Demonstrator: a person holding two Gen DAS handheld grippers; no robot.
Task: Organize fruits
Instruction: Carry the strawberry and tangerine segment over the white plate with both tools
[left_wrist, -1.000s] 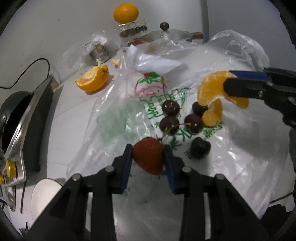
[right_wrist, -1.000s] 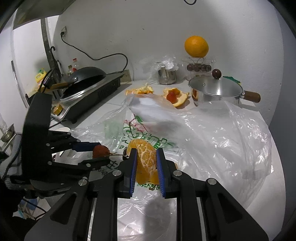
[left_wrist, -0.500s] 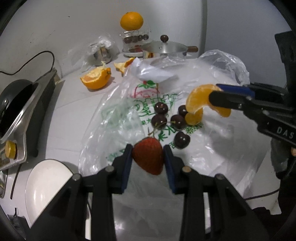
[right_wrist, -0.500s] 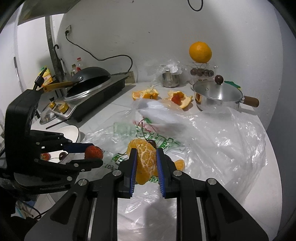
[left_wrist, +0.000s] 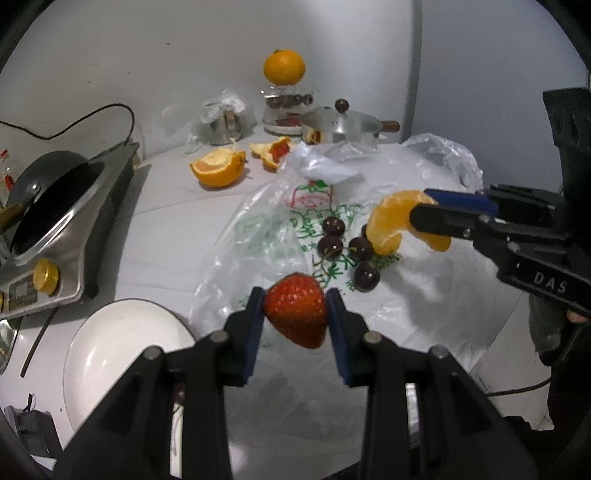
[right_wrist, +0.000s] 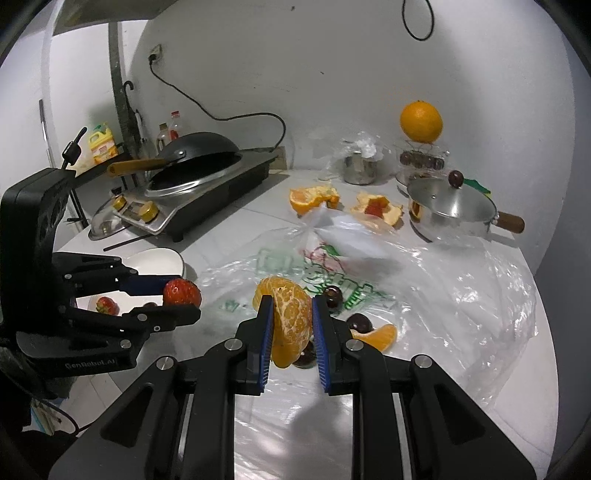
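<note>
Jaws gripping: left gripper (left_wrist: 295, 314) pinching strawberry (left_wrist: 297, 314), right gripper (right_wrist: 291, 325) pinching orange segments (right_wrist: 290, 325); plastic bag (right_wrist: 424, 280) covering white counter (right_wrist: 236, 229).

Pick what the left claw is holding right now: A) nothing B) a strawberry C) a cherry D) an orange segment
B: the left claw is shut on a red strawberry held above the plastic bag; the orange segments are in the right claw.
</note>
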